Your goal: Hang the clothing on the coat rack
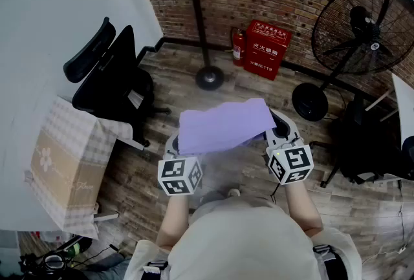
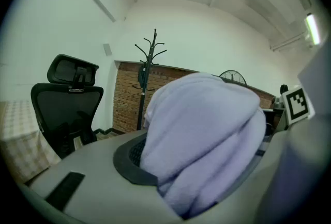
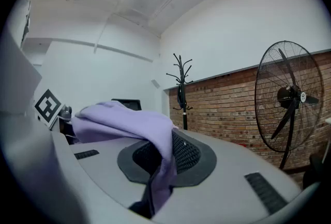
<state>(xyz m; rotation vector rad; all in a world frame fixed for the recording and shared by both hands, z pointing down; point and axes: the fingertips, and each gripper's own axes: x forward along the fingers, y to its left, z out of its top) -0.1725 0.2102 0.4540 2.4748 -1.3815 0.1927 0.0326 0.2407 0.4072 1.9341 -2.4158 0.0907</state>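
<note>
A brick wall is running along the top of the head view, the coat rack standing before it at upper centre with its hooks cut off by the frame edge. The lavender garment is spanning mid-frame between the tongs: the left gripper is clamping a thick bunched fold, jaws partly apart, and the right gripper is pinching a thin edge, jaws nearly together. It is looking soft, light and floppy, likely best taken by a collar or loop, but the folds are hiding any such part.
</note>
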